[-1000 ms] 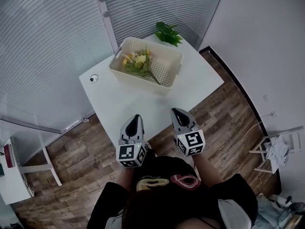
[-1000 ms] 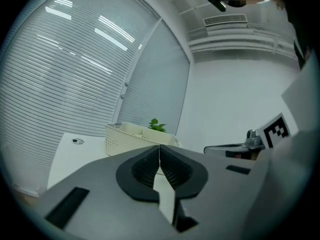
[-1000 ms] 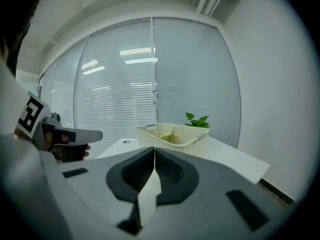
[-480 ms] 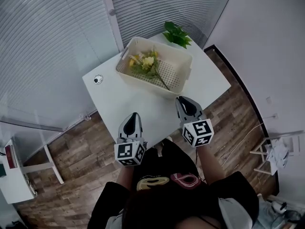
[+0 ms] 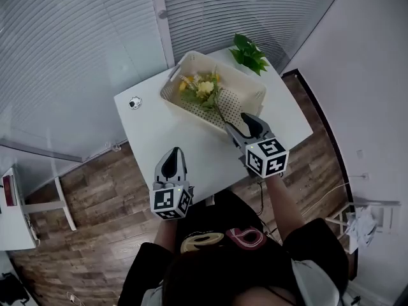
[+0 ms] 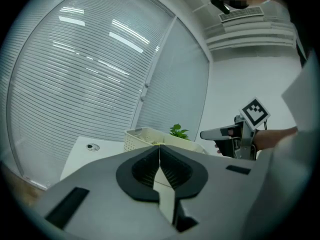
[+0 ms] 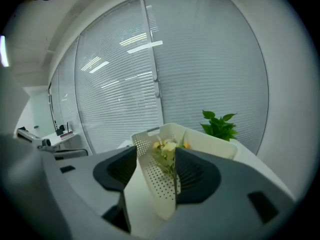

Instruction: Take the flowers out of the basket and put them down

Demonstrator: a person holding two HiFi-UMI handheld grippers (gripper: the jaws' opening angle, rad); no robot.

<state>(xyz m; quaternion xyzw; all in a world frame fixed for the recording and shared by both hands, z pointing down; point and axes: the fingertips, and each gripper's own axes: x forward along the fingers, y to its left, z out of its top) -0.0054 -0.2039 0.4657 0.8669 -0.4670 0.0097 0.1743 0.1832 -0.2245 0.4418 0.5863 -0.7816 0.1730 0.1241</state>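
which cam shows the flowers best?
Head view: the flowers lie in full sight from above inside the basket. Right gripper view gives them side-on, partly cut off. Left gripper view shows only the basket's outside.

The person wears a black top (image 5: 159, 273) with a print (image 5: 223, 241) of pink and yellow outlines, low in the middle of the head view, and a pale grey patch (image 5: 312, 284) at lower right. The left gripper (image 5: 174, 155) has a pale grey shell, black ribbed pads (image 6: 174, 173) (set in rounded black recesses) and a white cube (image 5: 170, 202) bearing black square markers.
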